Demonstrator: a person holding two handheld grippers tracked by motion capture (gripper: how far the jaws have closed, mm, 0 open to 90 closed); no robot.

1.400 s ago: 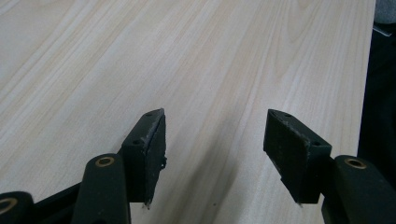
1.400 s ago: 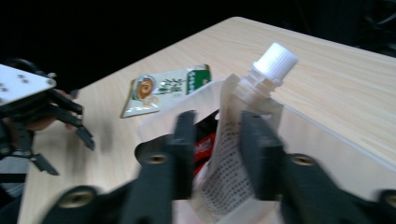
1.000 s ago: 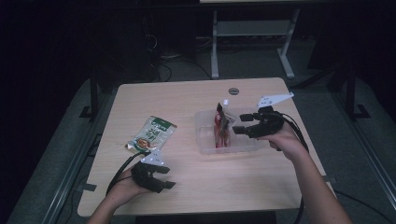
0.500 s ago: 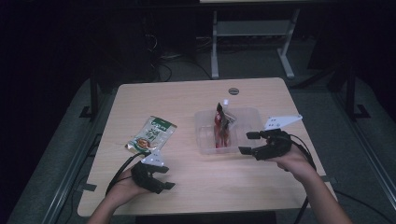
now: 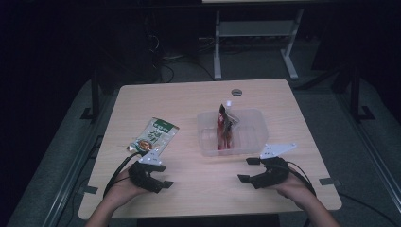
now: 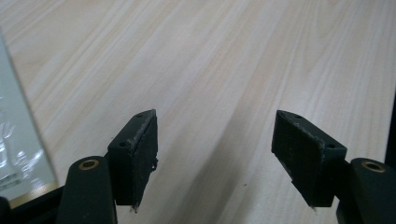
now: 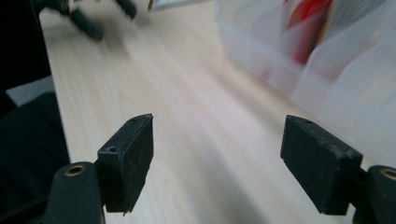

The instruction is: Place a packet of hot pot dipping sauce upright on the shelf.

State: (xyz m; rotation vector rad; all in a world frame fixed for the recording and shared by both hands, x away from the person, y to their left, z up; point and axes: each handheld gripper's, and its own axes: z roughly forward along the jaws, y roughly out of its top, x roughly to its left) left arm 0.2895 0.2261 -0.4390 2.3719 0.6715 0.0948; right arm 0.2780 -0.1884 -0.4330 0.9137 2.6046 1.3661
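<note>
we are holding the left gripper (image 5: 158, 178) low over the table (image 5: 189, 101) near its front left corner, its jaws standing wide with nothing but bare wood between them; they have just been opening. in the left gripper view the green snack packet (image 6: 16, 140) is lying flat at the left, just beside the near jaw. from above, that packet (image 5: 153, 136) is resting toward the left edge, a little back from the left gripper.

we are keeping the right gripper (image 5: 249, 169) near the front edge, right of the middle, its jaws also wide and empty, having just been opening too. the clear plastic tray (image 5: 253, 124) is sitting near the middle of the table, just behind the right gripper, with a red packet (image 5: 225, 126) standing upright inside it. in the right gripper view the tray (image 7: 327, 93) is lying off to the right of the jaws, apart from them.
</note>
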